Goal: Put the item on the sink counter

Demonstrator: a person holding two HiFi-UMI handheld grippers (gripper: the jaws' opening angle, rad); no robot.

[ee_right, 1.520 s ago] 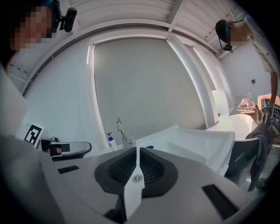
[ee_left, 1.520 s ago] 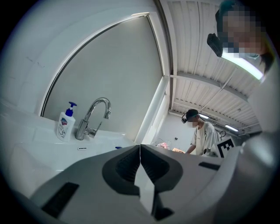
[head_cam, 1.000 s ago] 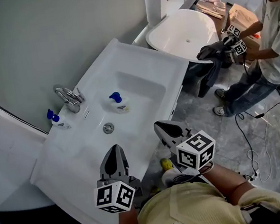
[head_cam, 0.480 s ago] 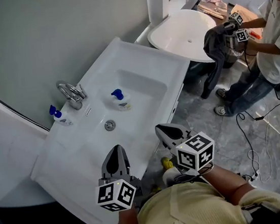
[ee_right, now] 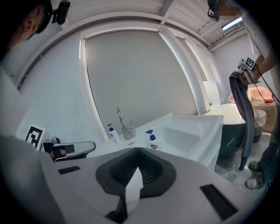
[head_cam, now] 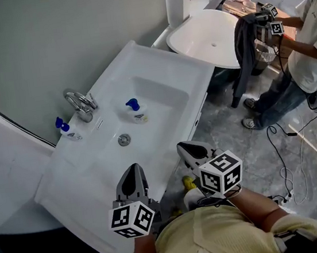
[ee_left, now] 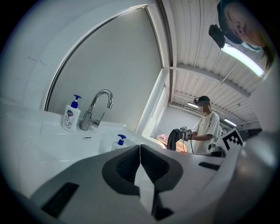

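White sink counter (head_cam: 79, 185) lies below us, with both grippers hovering at its front edge.

Left gripper (head_cam: 131, 168) is over the counter. We see its jaws pressed together with nothing between them.

Right gripper (head_cam: 182, 146) is at the front edge, towards the right end. Its jaws are likewise closed tight and empty.

Past the tips is the basin (head_cam: 154, 94), with the drain (head_cam: 124, 139) in its floor. The soap bottle (head_cam: 136, 111), white with a blue pump, stands in the basin by its back wall, well apart from both grippers.

On the counter's back edge stands a chrome tap (head_cam: 80, 107). A second bottle (head_cam: 65, 129) with a blue pump is just left of it, near the back left corner.

Beyond the counter's right end we note a white bathtub (head_cam: 208, 38). A person (head_cam: 310, 45) stands beside it, holding up a dark garment (head_cam: 244, 54) that hangs over the grey floor.
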